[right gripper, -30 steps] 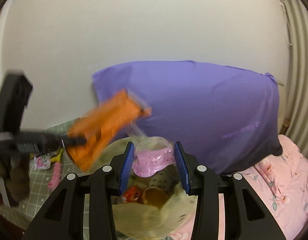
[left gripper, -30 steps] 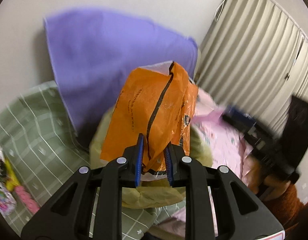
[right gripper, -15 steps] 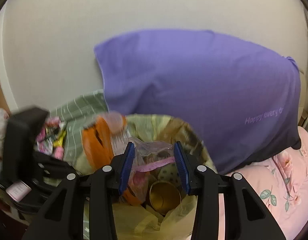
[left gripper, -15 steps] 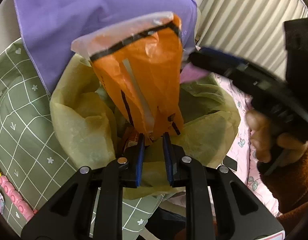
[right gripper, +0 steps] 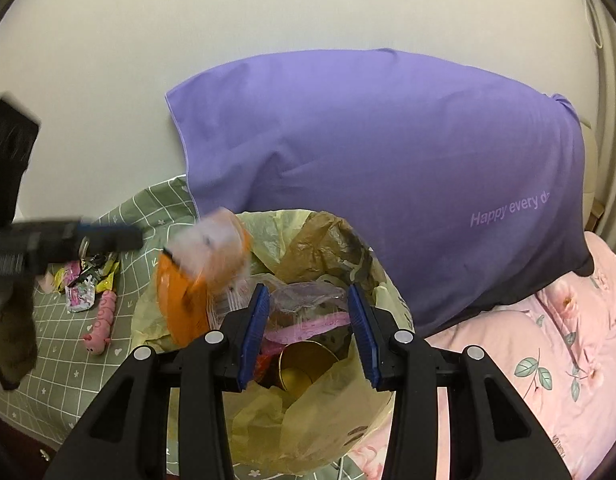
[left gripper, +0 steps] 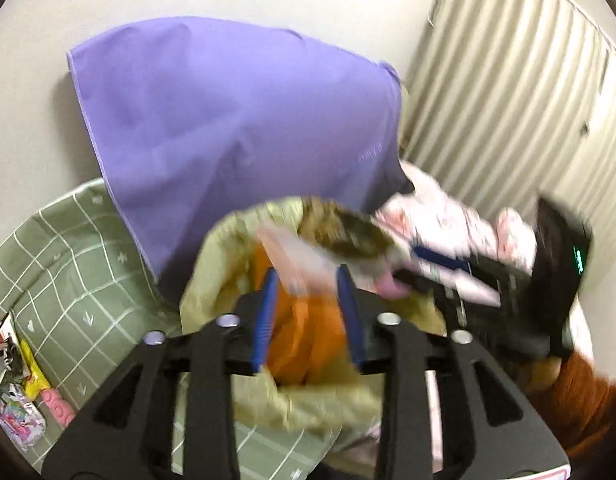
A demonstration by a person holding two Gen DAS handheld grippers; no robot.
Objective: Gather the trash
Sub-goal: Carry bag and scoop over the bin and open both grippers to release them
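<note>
A yellow trash bag (right gripper: 308, 412) stands open on the bed, also in the left wrist view (left gripper: 215, 276). An orange plastic wrapper (left gripper: 308, 336) lies blurred in the bag's mouth; in the right wrist view (right gripper: 195, 280) it drops in at the left rim. My left gripper (left gripper: 310, 316) is open just above it. My right gripper (right gripper: 310, 328) is open over the bag, with a clear pink-edged wrapper (right gripper: 303, 312) loose between the jaws. A gold can (right gripper: 303, 364) lies inside.
A purple pillow (right gripper: 388, 152) leans on the wall behind the bag. Several candy wrappers (right gripper: 87, 280) and a pink toy (right gripper: 101, 320) lie on the green checked sheet (left gripper: 67, 272). A pink floral quilt (right gripper: 548, 352) lies right. Curtains (left gripper: 508, 80) hang at the right.
My left gripper opened and let go of the orange wrapper, which drops into the bag. My right gripper has let the pink-edged wrapper into the bag.
</note>
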